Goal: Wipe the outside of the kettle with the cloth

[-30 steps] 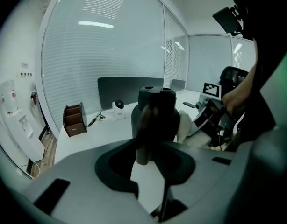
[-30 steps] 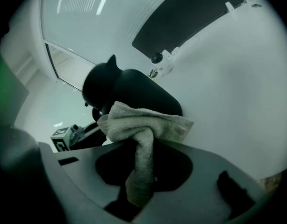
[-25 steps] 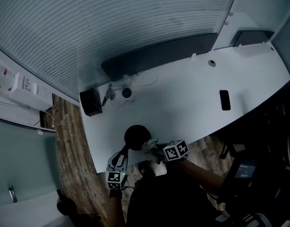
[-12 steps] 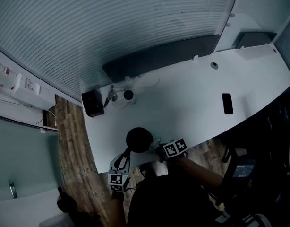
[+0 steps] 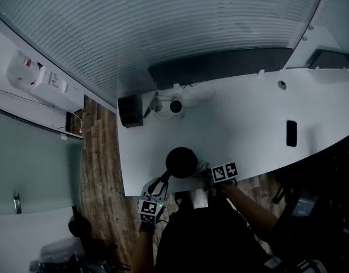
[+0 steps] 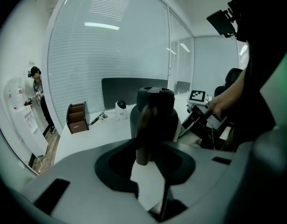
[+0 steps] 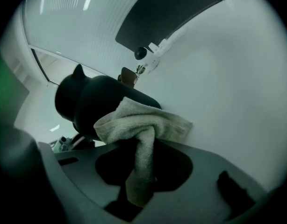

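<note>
The kettle (image 6: 157, 113) is a dark, smooth, rigid jug. Its body is probably slick, and it would be heavy if there is water inside, so the handle (image 6: 142, 139) looks like the best place to hold it. The left gripper (image 6: 148, 167) is closed round that handle, and the kettle body rises just ahead of its jaws. The kettle stands upright with its long axis vertical, lid on top and handle turned back towards the left gripper; the spout cannot be made out. The cloth (image 7: 143, 122) is soft, limp towelling that should bunch easily. The right gripper (image 7: 139, 171) pinches a fold of it, and the loose bunch ahead of its jaws lies against the kettle's side. Below both grippers is the white desk (image 5: 242, 124), with a small white camera (image 5: 175, 106) well beyond the kettle
</note>
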`<state>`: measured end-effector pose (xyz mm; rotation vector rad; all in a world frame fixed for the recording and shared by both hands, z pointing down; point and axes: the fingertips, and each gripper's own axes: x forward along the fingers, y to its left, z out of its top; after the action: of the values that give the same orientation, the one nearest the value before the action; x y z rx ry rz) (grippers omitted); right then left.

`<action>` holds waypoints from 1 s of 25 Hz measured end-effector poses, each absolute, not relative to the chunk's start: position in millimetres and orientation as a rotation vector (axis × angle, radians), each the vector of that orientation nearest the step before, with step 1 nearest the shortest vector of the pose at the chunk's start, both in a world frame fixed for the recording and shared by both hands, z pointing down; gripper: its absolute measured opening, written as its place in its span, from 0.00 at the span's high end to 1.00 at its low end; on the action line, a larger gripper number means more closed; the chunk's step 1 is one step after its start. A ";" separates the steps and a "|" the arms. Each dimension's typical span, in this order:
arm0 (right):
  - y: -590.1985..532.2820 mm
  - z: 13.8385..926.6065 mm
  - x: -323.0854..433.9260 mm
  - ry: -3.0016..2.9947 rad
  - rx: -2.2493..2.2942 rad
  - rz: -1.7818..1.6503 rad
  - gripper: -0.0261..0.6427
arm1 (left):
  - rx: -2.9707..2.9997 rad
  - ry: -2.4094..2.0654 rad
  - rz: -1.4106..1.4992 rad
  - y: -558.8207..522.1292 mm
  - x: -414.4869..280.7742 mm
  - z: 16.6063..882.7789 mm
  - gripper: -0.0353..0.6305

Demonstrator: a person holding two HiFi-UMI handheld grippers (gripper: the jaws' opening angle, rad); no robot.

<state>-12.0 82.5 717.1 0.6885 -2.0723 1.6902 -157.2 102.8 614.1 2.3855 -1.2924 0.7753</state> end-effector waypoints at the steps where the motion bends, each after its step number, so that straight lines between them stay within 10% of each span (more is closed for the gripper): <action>1: 79.7 704.5 -10.9 -2.106 0.688 1.691 0.83 | 2.386 -1.294 0.780 103.1 -156.8 613.7 0.78; 11: 46.2 613.7 -8.9 -2.355 0.720 1.606 0.83 | 2.380 -1.300 0.780 102.0 -156.5 614.8 0.78; 25: 14.5 730.7 7.4 -2.071 0.816 1.767 0.83 | 2.357 -1.312 0.803 104.0 -150.6 615.6 0.78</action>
<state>7.4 14.5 730.7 0.8158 -2.0713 1.7668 -150.6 104.0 615.6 2.3575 -1.3124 0.8033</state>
